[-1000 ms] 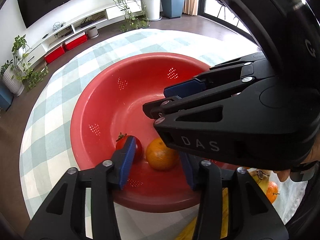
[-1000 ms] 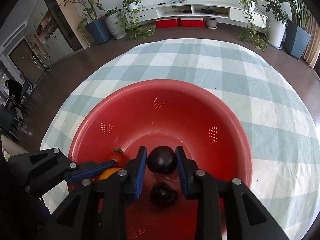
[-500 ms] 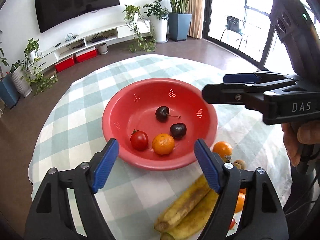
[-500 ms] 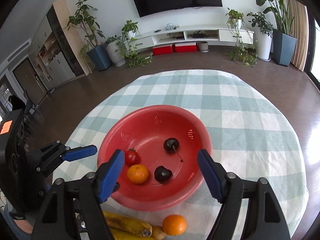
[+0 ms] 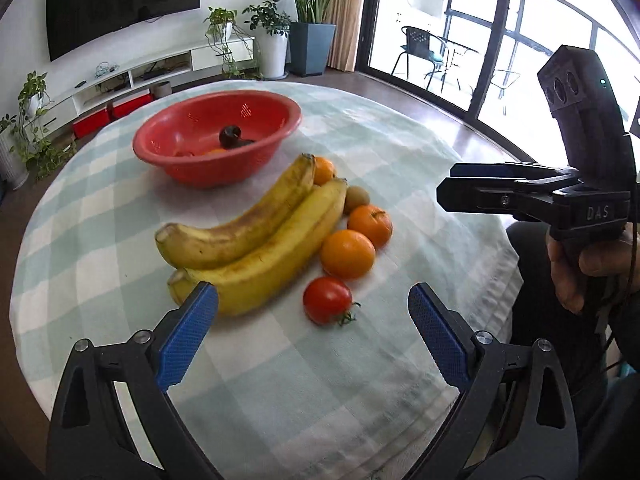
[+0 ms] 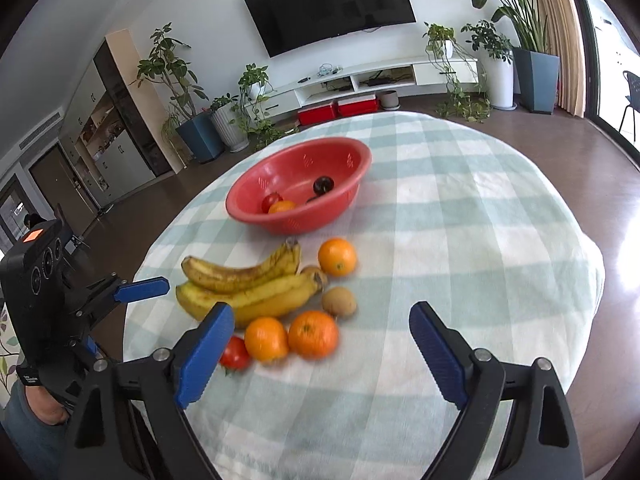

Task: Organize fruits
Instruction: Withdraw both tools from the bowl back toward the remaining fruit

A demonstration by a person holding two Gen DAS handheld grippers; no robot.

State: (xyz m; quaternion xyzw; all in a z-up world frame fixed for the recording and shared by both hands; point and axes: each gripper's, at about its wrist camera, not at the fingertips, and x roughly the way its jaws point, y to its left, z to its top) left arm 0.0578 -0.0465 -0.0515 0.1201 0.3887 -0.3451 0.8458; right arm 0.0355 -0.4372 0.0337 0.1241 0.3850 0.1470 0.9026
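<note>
Here, the loose fruit lies in a cluster on the near half of the round worktop [image 5: 400, 152], which wears a pale green-and-white checked cloth. Two spotted yellow bananas [image 5: 256, 240] lie side by side, touching, stem ends toward the red perforated plastic bowl [image 5: 216, 160]. Beside them to the right: a small brown kiwi [image 5: 357, 199], then two round oranges [image 5: 348, 254] touching each other, with a third orange [image 5: 323, 170] tucked behind the banana tips, near the bowl. A red tomato with green stalk [image 5: 327, 300] sits nearest me, just apart from the closest orange.

The bowl stands farther back, just beyond the banana tips. Inside it, from the right wrist view: a dark cherry [image 6: 323, 185], a small red tomato [image 6: 271, 201] and an orange fruit [image 6: 282, 207]; a second dark shape shows low behind the rim, too hidden to name.

My left gripper [image 5: 312, 332] hovers above the cloth, blue-padded fingers [image 5: 186, 344] spread wide, nothing between them; the near tomato lies ahead of the gap. My right gripper [image 6: 320, 356] hangs likewise, fingers [image 6: 438, 354] wide apart and carrying nothing, over the near edge of the cluster.
</note>
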